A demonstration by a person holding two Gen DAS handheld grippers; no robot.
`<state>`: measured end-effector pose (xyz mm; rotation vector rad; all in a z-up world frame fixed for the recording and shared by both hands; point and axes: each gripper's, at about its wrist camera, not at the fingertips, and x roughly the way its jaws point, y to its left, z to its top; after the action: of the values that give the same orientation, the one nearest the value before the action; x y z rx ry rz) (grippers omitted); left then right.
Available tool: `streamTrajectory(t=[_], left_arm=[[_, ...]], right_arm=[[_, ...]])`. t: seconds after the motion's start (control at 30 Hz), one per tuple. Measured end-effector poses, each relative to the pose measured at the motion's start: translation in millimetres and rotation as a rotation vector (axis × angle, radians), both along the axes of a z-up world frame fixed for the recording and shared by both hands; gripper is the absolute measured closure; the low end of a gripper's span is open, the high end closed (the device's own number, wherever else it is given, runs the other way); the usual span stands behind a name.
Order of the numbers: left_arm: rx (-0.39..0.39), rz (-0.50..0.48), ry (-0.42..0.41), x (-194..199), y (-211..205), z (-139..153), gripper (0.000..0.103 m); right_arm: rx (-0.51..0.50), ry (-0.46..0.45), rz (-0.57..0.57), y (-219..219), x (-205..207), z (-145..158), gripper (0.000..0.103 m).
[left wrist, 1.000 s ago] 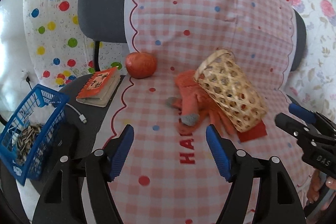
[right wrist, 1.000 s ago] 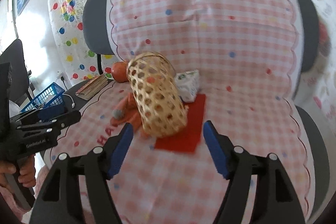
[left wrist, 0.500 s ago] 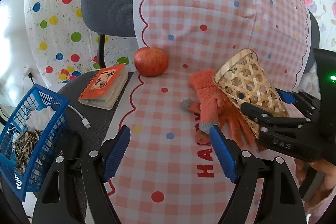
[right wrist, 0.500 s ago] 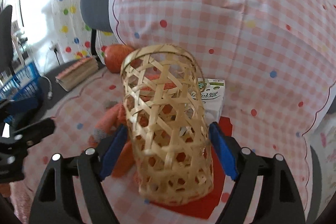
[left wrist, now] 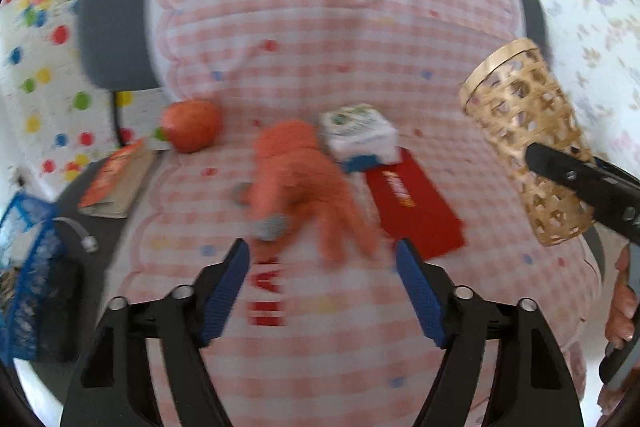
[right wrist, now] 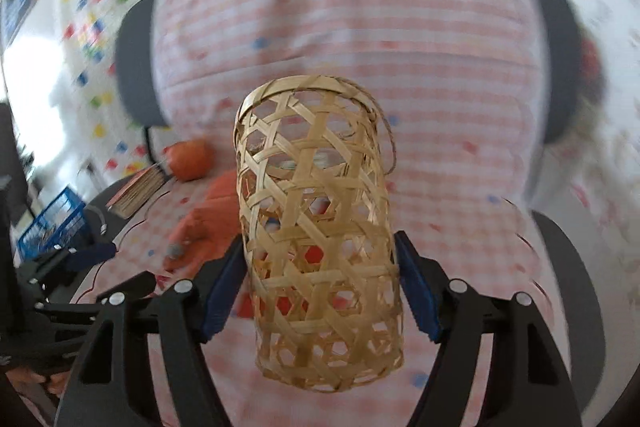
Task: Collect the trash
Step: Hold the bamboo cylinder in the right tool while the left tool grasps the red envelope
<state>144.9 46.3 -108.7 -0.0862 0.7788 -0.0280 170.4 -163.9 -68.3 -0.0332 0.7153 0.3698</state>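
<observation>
Right wrist view: woven bamboo basket [right wrist: 320,239] fills the middle, raised clear of the pink checked cloth [right wrist: 460,107] draped over a grey chair [right wrist: 134,67].
Basket look: tall, tube-shaped, pale straw-coloured strips in an open hexagon weave, a solid band round the mouth, a thin twine loop hanging off the rim; mouth tilted away and up.
Basket inside: I cannot make out anything in it; only the cloth and red patches show through the gaps.
Right gripper [right wrist: 320,287]: blue pads pressed on either side of the basket's lower half, jaws closing on it.
Left wrist view: same basket [left wrist: 528,143] at the right edge, up off the seat, with the right gripper's black finger [left wrist: 576,175] across it and a person's hand [left wrist: 622,303] below.
Left gripper [left wrist: 322,287]: jaws spread with nothing between them, closing, held above the cloth.
On the seat: orange glove [left wrist: 304,179] with grey fingertips, small white carton [left wrist: 358,135] just behind it, flat red packet [left wrist: 416,203] beside the carton.
Further left: apple [left wrist: 192,125], a notebook with an orange cover [left wrist: 116,183] partly off the cloth, a white cable end [left wrist: 86,241].
Left edge: blue mesh basket [left wrist: 28,267], its contents too blurred to name.
</observation>
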Motion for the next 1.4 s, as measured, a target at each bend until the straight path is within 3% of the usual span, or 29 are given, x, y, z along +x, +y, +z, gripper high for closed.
streamTrajectory(t=[0.03, 0.13, 0.2, 0.23, 0.27, 0.43, 0.5, 0.63, 0.8, 0.87, 0.9, 1.0, 1.13, 1.27, 1.4], left_arm=[[0.000, -0.024, 0.009, 4, -8, -2, 0.045], [0.002, -0.084, 0.023, 17, -33, -7, 0.047], [-0.007, -0.103, 0.034, 27, -46, -10, 0.040], [-0.012, -0.115, 0.040, 32, -55, -12, 0.032], [-0.007, -0.127, 0.040, 35, -63, -13, 0.031], [0.186, -0.161, 0.055, 54, -110, -32, 0.031], [0.215, -0.141, 0.078, 62, -115, -40, 0.033], [0.218, -0.085, 0.103, 74, -110, -50, 0.042], [0.234, -0.100, 0.079, 70, -109, -46, 0.074], [0.233, -0.115, 0.034, 59, -107, -34, 0.089], [0.235, -0.112, 0.004, 54, -106, -26, 0.091], [0.136, -0.107, -0.107, 27, -87, 8, 0.102], [0.004, -0.098, -0.187, -5, -55, 34, 0.102], [-0.115, -0.089, -0.123, -23, -24, 31, 0.102], [-0.115, -0.075, -0.069, -34, -15, 14, 0.102]], right_arm=[[0.006, -0.006, -0.020, -10, -4, 1, 0.032], [0.021, -0.022, -0.073, -36, -13, 2, 0.032], [0.030, -0.026, -0.097, -48, -16, 1, 0.032], [0.034, -0.028, -0.106, -53, -17, 2, 0.032], [0.041, -0.030, -0.115, -58, -18, 1, 0.032], [0.065, -0.024, -0.136, -76, -18, -3, 0.031], [0.071, -0.021, -0.143, -78, -18, -4, 0.031], [0.081, -0.019, -0.148, -85, -18, -7, 0.031], [0.087, -0.013, -0.152, -88, -19, -10, 0.031], [0.094, -0.017, -0.155, -89, -21, -9, 0.031], [0.096, -0.021, -0.157, -90, -24, -8, 0.031], [0.099, -0.025, -0.157, -90, -29, -7, 0.031], [0.102, -0.027, -0.152, -88, -38, -6, 0.031], [0.096, -0.026, -0.139, -83, -45, -4, 0.031], [0.090, -0.022, -0.125, -74, -50, -5, 0.031]])
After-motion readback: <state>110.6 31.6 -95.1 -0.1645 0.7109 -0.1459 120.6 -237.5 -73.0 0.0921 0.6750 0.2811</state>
